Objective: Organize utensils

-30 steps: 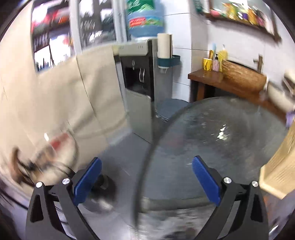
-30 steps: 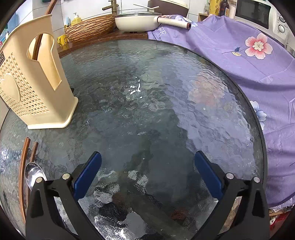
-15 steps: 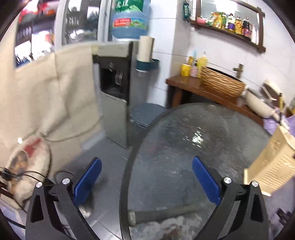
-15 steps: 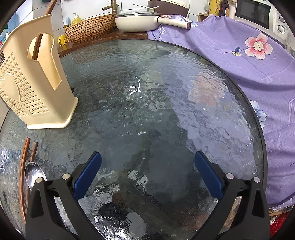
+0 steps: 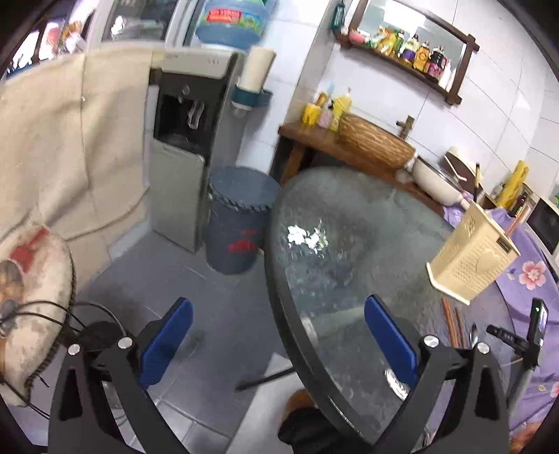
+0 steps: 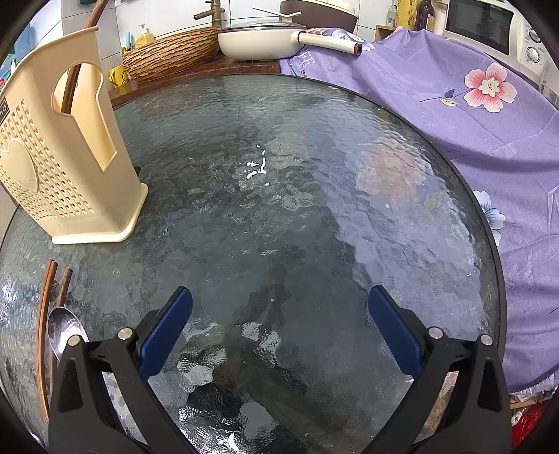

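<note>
A cream perforated utensil holder [image 6: 59, 167] stands upright at the left of the round glass table [image 6: 297, 216], with one brown chopstick [image 6: 71, 83] sticking out of it. Two brown chopsticks [image 6: 47, 307] and a metal spoon [image 6: 64, 330] lie flat on the glass in front of the holder, left of my right gripper [image 6: 279, 328], which is open and empty above the table. My left gripper [image 5: 277, 340] is open and empty, straddling the table's left rim. In the left wrist view the holder [image 5: 471, 258], chopsticks [image 5: 452, 324] and spoon [image 5: 473, 333] sit far right.
A purple flowered cloth [image 6: 471, 115] drapes beyond the table's right edge. Behind stand a cream pan [image 6: 262, 40], a woven basket [image 6: 171, 52] and a microwave [image 6: 489, 24]. Left of the table are a grey bin [image 5: 237, 223], a water dispenser [image 5: 185, 153] and a small camera on a tripod [image 5: 534, 328].
The left wrist view has swung right, bringing the table, holder, chopsticks and spoon into sight. The right gripper has held still.
</note>
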